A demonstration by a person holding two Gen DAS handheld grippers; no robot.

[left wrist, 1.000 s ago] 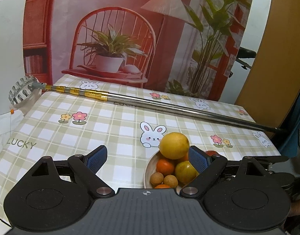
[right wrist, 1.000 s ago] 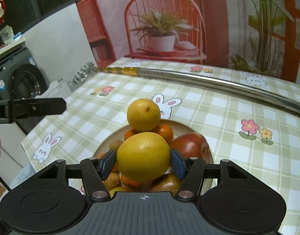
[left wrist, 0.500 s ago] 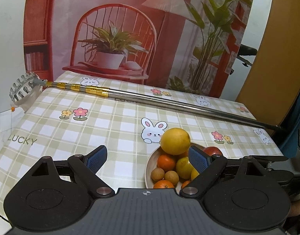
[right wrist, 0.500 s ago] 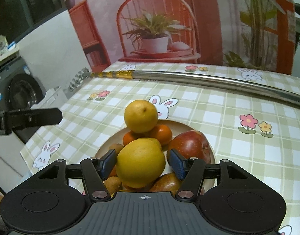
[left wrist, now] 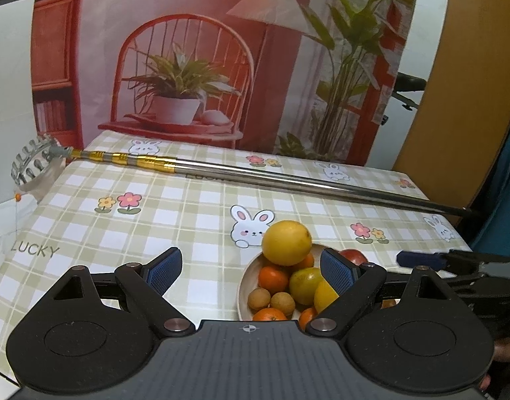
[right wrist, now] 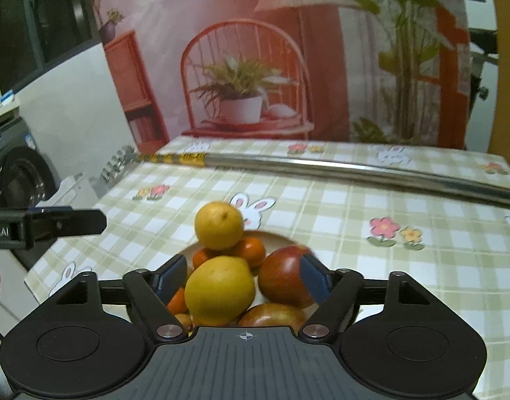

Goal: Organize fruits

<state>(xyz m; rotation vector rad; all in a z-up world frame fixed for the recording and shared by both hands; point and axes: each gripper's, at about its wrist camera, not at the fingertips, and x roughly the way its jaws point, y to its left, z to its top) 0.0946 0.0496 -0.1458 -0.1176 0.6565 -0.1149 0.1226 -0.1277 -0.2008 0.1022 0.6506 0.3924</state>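
Item: lemon (right wrist: pixel 219 289), atop fruit pile in bowl (left wrist: pixel 246 278), table centre. My R gripper (right wrist: pixel 243 278) spread wide around it, not pinching. L gripper (left wrist: pixel 251 268) spread, empty. Firm, waxy, rolls easily, I reckon; I'd grip across widest middle.

We are holding the left tool (left wrist: pixel 250 271) level, its fingers (left wrist: pixel 163 268) spread wide apart with nothing between them. We are holding the right tool (right wrist: pixel 243 278) beside it on its right, fingers (right wrist: pixel 313 278) parted too, gripping nothing.
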